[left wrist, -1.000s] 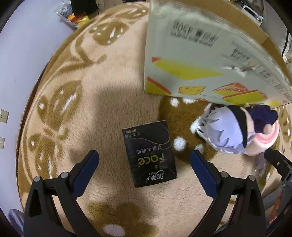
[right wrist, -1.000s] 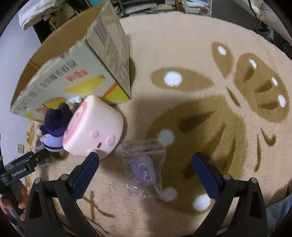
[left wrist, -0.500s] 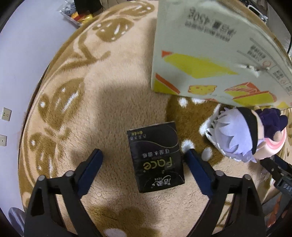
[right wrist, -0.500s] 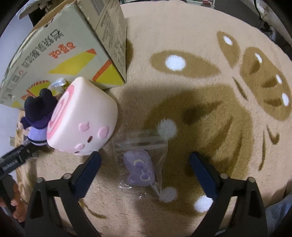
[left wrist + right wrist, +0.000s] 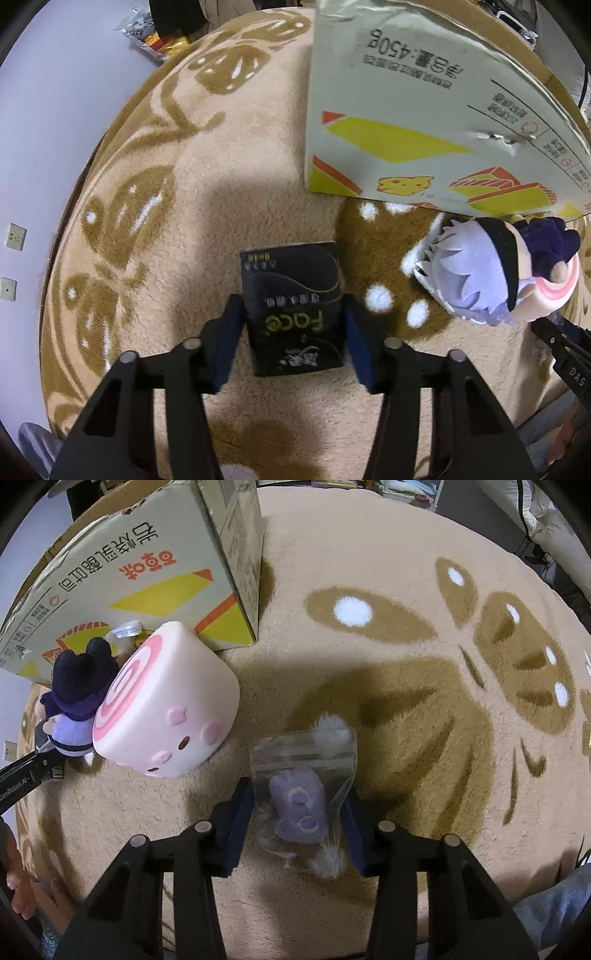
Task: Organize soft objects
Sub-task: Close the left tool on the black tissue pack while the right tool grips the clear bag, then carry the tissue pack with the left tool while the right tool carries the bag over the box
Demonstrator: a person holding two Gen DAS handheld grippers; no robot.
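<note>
Black tissue pack (image 5: 293, 308) pinched in left hand-held gripper (image 5: 293, 341), right hand-held gripper (image 5: 297, 825) closed on bagged purple toy (image 5: 300, 810)

Left gripper (image 5: 293, 341) and right gripper (image 5: 299, 825) are showing black angular frames, silver round pivot screws and dark blue finger pads (image 5: 229, 345); bare skin is showing beside them.
</note>
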